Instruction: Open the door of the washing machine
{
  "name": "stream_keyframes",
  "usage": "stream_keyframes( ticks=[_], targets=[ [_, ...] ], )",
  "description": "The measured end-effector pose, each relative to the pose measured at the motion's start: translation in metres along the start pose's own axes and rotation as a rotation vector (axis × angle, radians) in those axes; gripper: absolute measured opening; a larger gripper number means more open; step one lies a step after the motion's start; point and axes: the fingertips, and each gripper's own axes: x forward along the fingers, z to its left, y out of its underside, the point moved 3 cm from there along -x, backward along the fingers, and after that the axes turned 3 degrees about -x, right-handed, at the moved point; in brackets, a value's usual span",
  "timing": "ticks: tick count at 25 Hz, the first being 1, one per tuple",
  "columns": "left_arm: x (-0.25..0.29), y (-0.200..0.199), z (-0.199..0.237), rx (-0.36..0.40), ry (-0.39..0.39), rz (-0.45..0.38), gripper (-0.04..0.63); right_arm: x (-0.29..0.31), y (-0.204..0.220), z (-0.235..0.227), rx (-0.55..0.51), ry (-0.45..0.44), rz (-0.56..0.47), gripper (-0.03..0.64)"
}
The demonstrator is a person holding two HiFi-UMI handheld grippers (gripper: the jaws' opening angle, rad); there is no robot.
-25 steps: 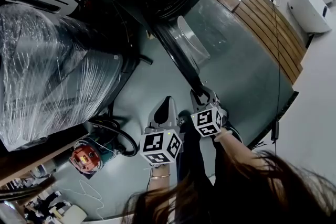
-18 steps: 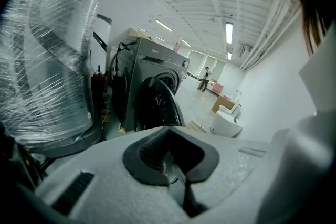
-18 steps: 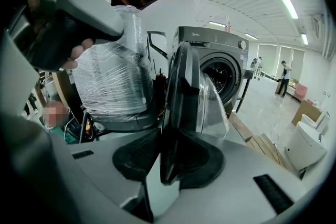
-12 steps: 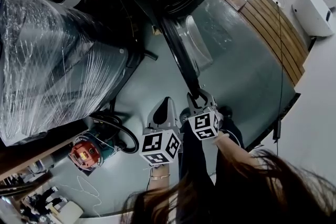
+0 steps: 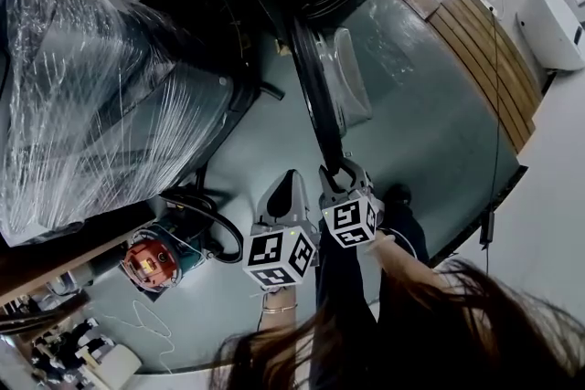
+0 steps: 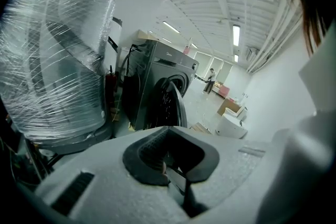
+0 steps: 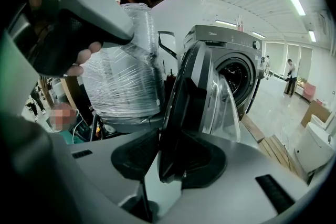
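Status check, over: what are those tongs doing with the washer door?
Right tongs just opening, door edge between them. Left tongs open, empty. Door swung wide; nothing blocking.

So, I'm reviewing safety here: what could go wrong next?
The right gripper has just been opening its jaws, yet the door rim sits between them; pulling away sideways could snag and yank it. Freed, the door might swing on toward the plastic-wrapped appliance. The black hose on the floor could trip a backward step.
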Motion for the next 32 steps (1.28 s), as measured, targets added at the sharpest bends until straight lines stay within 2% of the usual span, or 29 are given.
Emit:
stream_keyframes(
  ticks=[32],
  targets=[
    [-0.041,0.0,0.081,-0.031,-0.069,0.002,0.014,0.05,-0.042,0.092,-0.043,-0.116,-0.036,0.143]
  ],
)
